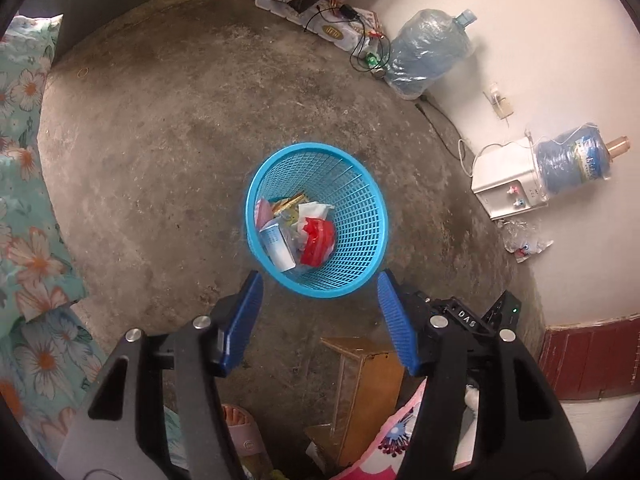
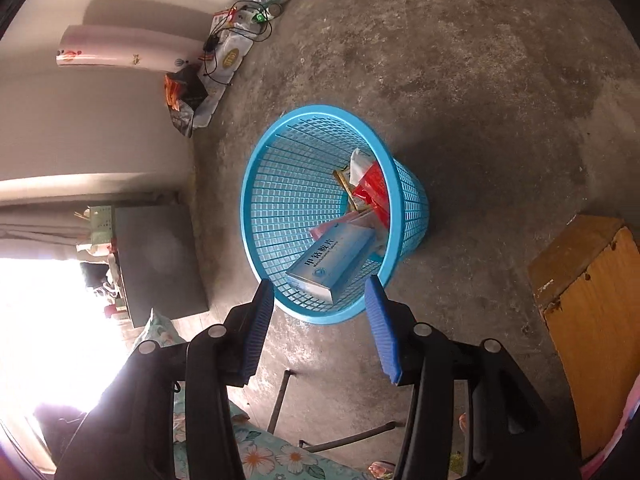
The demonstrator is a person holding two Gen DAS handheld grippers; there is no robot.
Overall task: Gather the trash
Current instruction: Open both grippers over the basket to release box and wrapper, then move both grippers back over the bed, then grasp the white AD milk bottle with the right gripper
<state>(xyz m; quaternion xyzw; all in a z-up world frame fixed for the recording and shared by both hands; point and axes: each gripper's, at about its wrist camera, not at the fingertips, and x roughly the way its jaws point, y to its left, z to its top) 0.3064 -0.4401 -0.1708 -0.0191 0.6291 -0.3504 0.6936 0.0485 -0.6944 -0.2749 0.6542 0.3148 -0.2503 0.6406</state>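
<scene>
A blue mesh waste basket [image 1: 360, 216] [image 2: 280, 200] stands on the concrete floor. Inside it lie a pale blue medicine box [image 2: 332, 260] [image 1: 278, 246], a red wrapper [image 1: 318, 240] [image 2: 374, 192], white tissue [image 1: 314, 210] and a yellow packet [image 2: 348, 188]. My left gripper [image 1: 320, 284] hangs above the basket's near rim, open, with nothing between its blue pads. My right gripper [image 2: 320, 288] is also open over the near rim, and the medicine box lies in the basket just past its fingertips, apart from them.
A wooden stool [image 1: 360, 384] [image 2: 588, 304] stands close by. Along the wall are a water dispenser [image 1: 508, 180], large water bottles [image 1: 428, 52], cables and packets [image 1: 340, 20]. Floral bedding [image 1: 28, 208] borders the left. A crumpled plastic wrapper [image 1: 524, 240] lies by the wall.
</scene>
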